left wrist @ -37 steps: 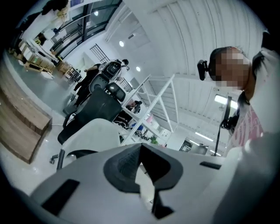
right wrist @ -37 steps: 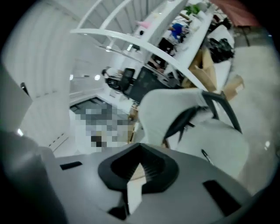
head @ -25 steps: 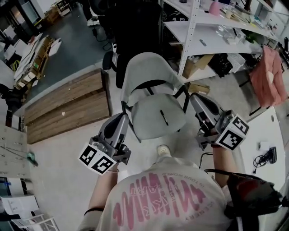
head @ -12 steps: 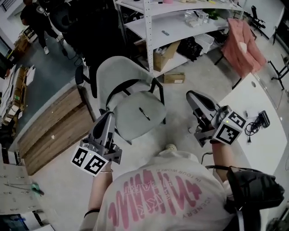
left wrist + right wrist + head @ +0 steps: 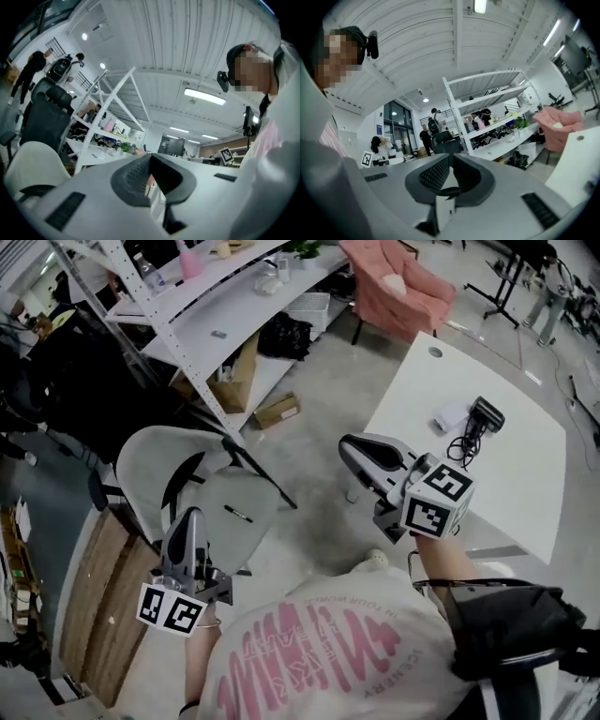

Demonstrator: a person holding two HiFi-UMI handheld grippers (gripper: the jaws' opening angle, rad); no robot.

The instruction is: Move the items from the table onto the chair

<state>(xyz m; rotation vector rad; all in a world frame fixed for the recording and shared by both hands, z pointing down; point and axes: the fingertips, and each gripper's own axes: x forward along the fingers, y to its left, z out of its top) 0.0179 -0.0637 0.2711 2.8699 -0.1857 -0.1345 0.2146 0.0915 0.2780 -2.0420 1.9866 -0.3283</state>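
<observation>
The left tool (image 5: 187, 519) is held low beside the chair (image 5: 155, 460), jaws closed with nothing between them, so it's probably just being kept out of the way. A thin dark pen-like item (image 5: 237, 513) can be seen lying on the seat. The right tool (image 5: 351, 448) is pointed toward the white worktop (image 5: 511, 484), jaws pressed together and empty too, so a pickup seems to be getting lined up. Yet to be moved, near the worktop's far edge: a black gadget (image 5: 487, 412) with a tangled cable (image 5: 464, 448), and a small white block (image 5: 448, 418) just beside it.
</observation>
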